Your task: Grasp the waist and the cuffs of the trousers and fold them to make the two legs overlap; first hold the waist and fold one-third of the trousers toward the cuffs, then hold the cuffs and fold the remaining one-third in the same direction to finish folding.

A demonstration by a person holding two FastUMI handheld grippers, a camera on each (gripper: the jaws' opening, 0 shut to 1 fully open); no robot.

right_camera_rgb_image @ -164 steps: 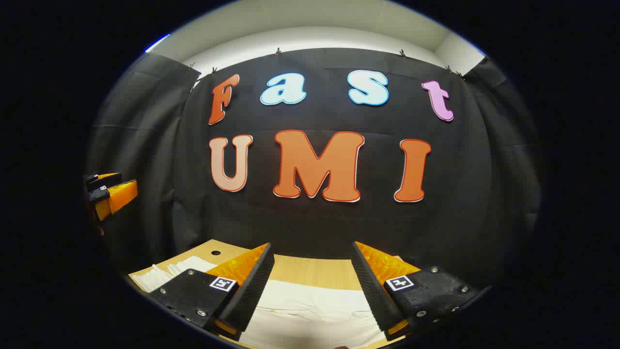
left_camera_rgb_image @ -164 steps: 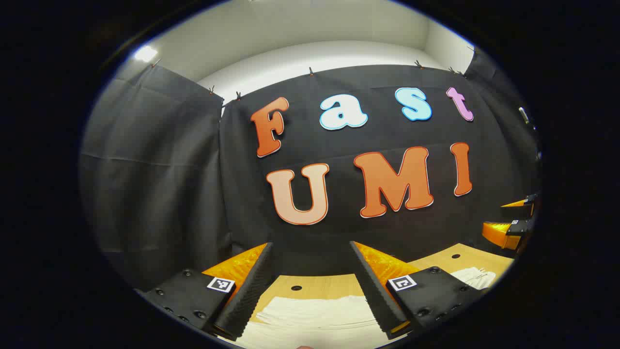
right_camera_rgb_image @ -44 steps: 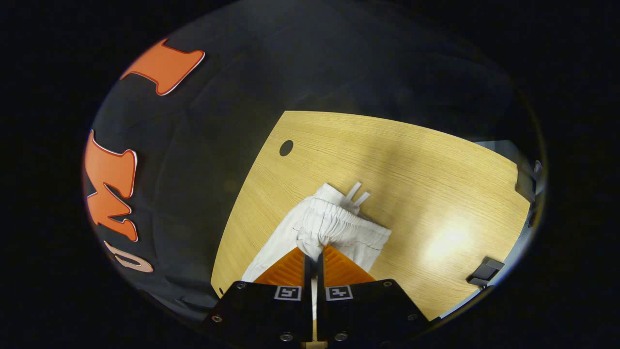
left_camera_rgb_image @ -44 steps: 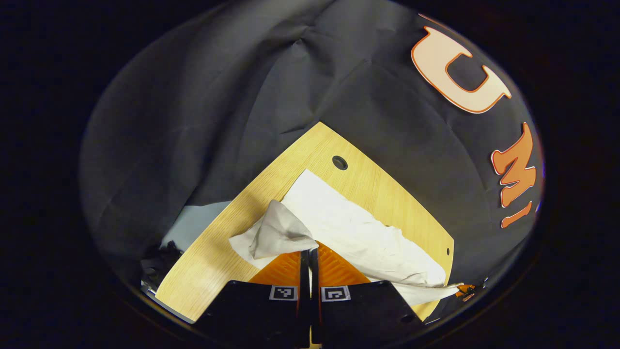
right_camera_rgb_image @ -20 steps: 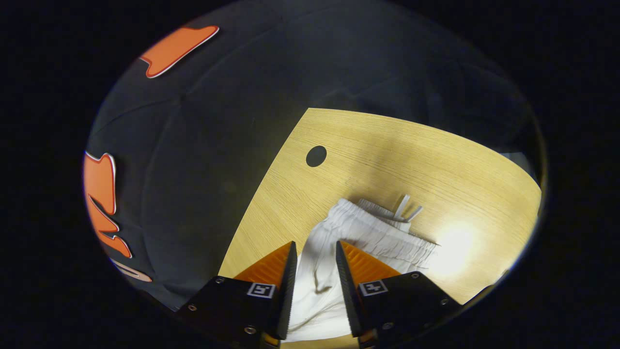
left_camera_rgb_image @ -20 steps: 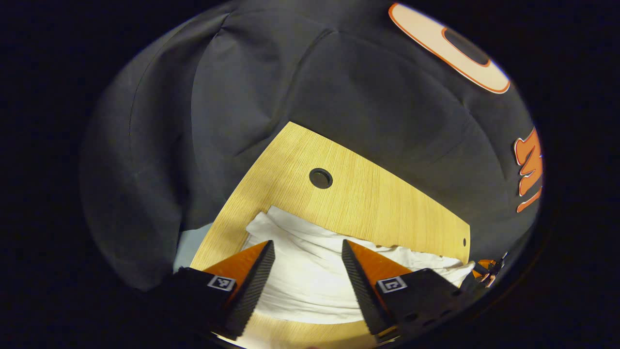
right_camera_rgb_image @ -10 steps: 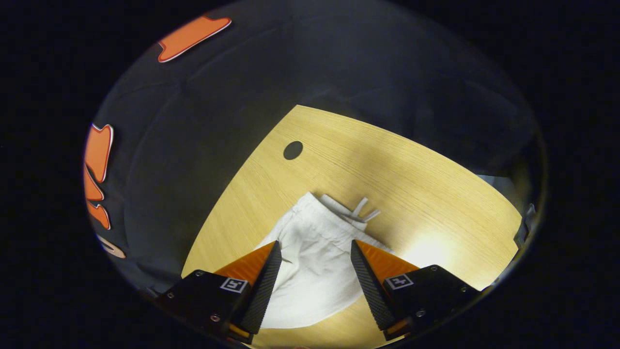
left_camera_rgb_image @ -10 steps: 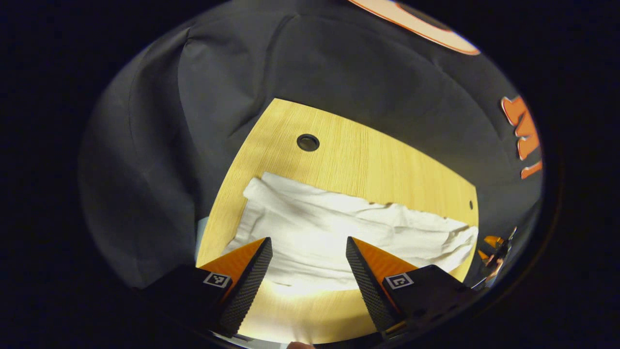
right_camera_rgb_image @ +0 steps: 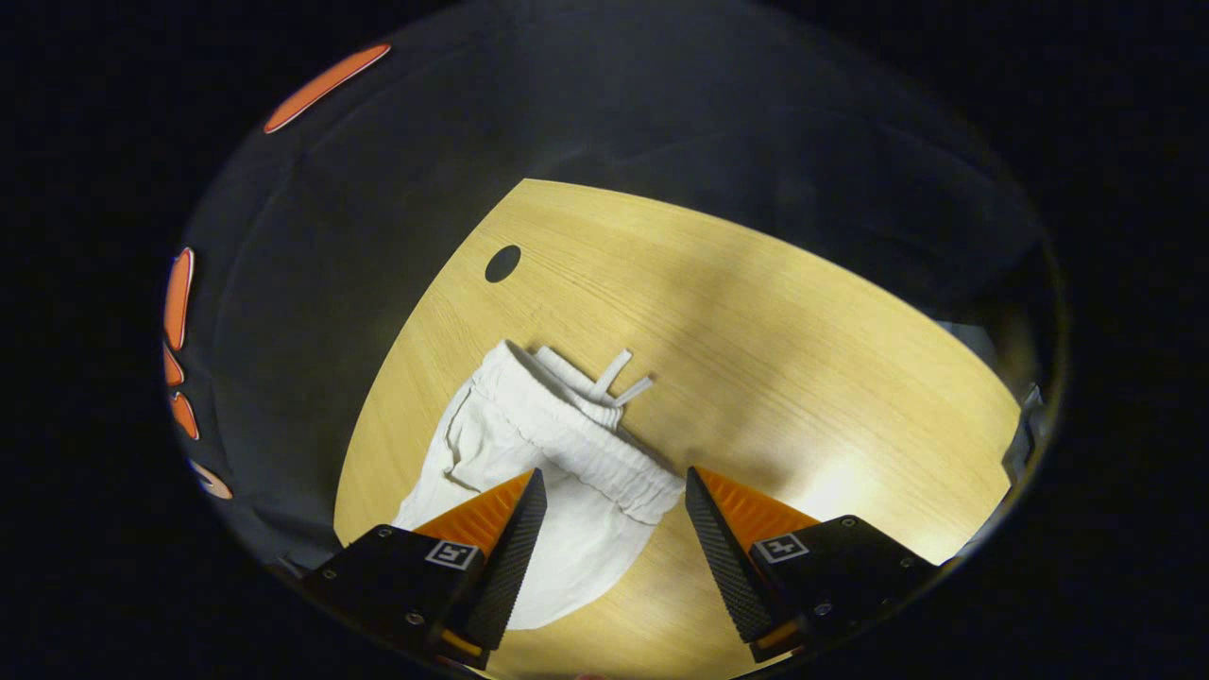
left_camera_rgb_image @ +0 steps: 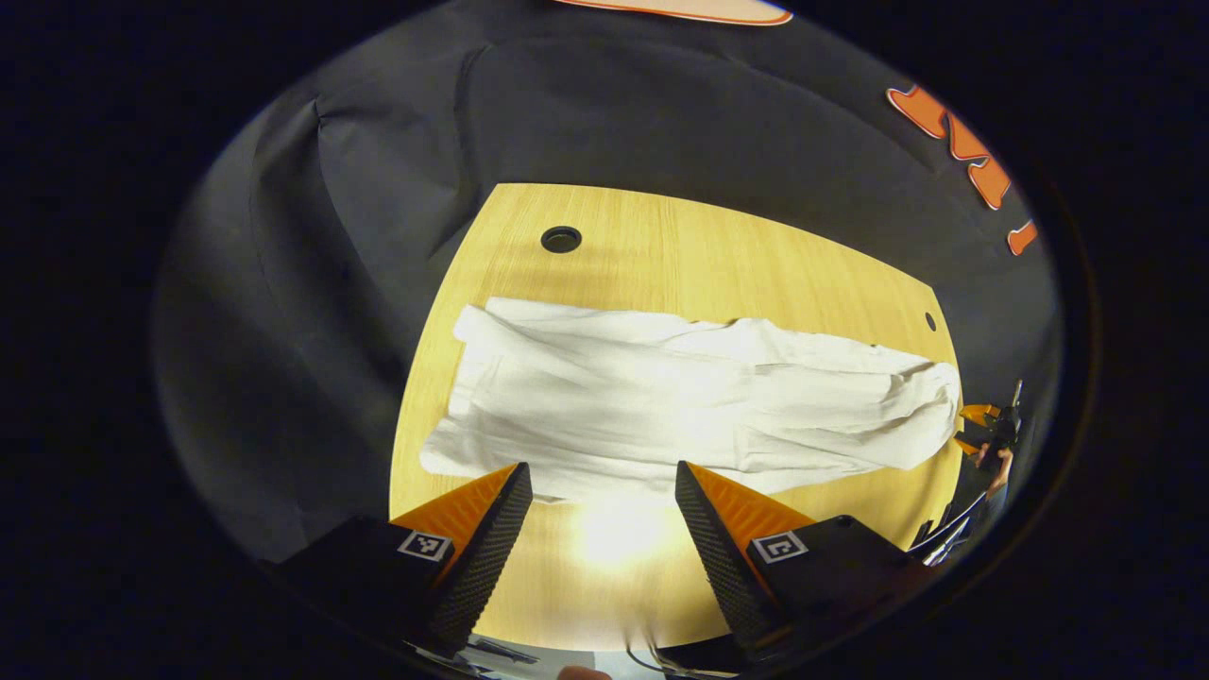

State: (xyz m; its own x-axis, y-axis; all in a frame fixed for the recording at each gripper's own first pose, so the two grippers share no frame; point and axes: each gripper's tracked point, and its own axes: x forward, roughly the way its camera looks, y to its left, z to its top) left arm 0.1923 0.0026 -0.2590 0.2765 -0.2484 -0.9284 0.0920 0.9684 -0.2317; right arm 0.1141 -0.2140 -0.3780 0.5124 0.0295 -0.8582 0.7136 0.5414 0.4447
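While both tools hang above the table, each stands with its fingers spread wide and nothing between them.

Item, left gripper (left_camera_rgb_image: 603, 515): raised over the near edge of the wooden table (left_camera_rgb_image: 661, 255), tilted downward, gap wide, holding nothing. Its fingers frame a bare, brightly lit patch of tabletop; the near hem of the trousers (left_camera_rgb_image: 680, 401) lies just beyond the fingertips, not touching them.

Item, right gripper (right_camera_rgb_image: 614, 519): likewise raised and angled down, gap wide, holding nothing. Between its fingers lies the waist (right_camera_rgb_image: 576, 434) end of the trousers (right_camera_rgb_image: 529, 472), flat on the wood.

Item, trousers: pale, laid lengthwise across the table in the left gripper view, the two legs overlapping in one long wrinkled strip. The cuffs (left_camera_rgb_image: 472, 378) sit at the left end of that view, the waist end at the far right. In the right gripper view the gathered elastic band runs diagonally, and a drawstring (right_camera_rgb_image: 614, 378) lies loose on the wood just past it.

Item, cable hole (left_camera_rgb_image: 561, 239): round, in the tabletop beyond the cloth; another (right_camera_rgb_image: 502, 263) beyond the waist.

Item, far right of the left gripper view: the other gripper and a hand (left_camera_rgb_image: 994, 453) near the waist end, too small to tell more.

Change: 2.2 s ago both tools were clamped on cloth, left on a cuff, right on the waistband. One second ago they had parted. Since then both have drawn up and back, and the cloth rests released.
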